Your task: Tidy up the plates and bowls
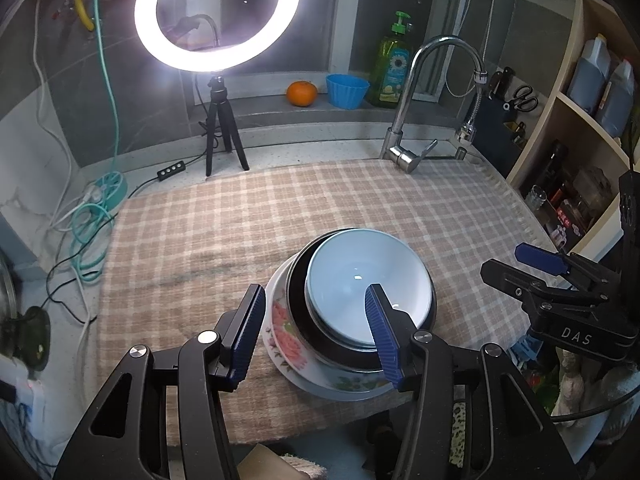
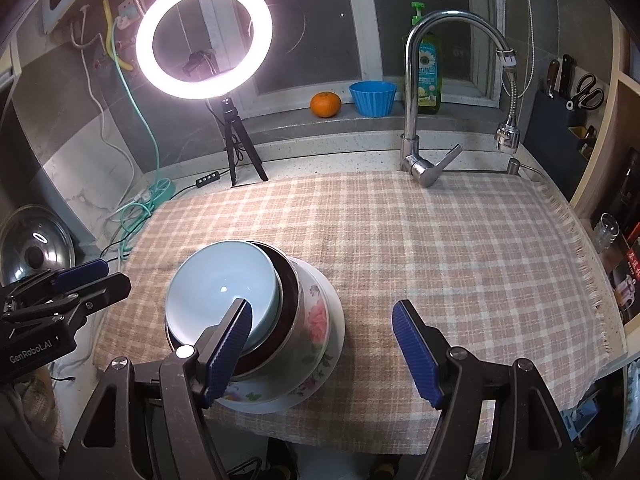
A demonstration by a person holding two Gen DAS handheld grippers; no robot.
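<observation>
A stack stands on the checked cloth (image 1: 200, 240) near its front edge. A pale blue bowl (image 1: 352, 276) sits in a dark bowl (image 1: 298, 300), which sits in a flowered bowl (image 1: 288, 344) on a white plate (image 1: 320, 392). My left gripper (image 1: 314, 292) is open astride the stack's left side, one finger over the blue bowl and one outside. My right gripper (image 2: 322, 306) is open astride the right side of the blue bowl (image 2: 220, 280) and flowered bowl (image 2: 316, 320). No pad presses on anything. Each gripper also shows in the other's view, the right gripper (image 1: 540, 260) and the left gripper (image 2: 80, 272).
A lit ring light on a tripod (image 2: 240, 152) stands at the back left, a faucet (image 2: 416, 152) at the back right. An orange (image 2: 326, 104), a blue cup (image 2: 372, 98) and a soap bottle (image 2: 428, 72) sit on the sill. Cables (image 1: 92, 224) lie left; shelves (image 1: 592, 112) stand right.
</observation>
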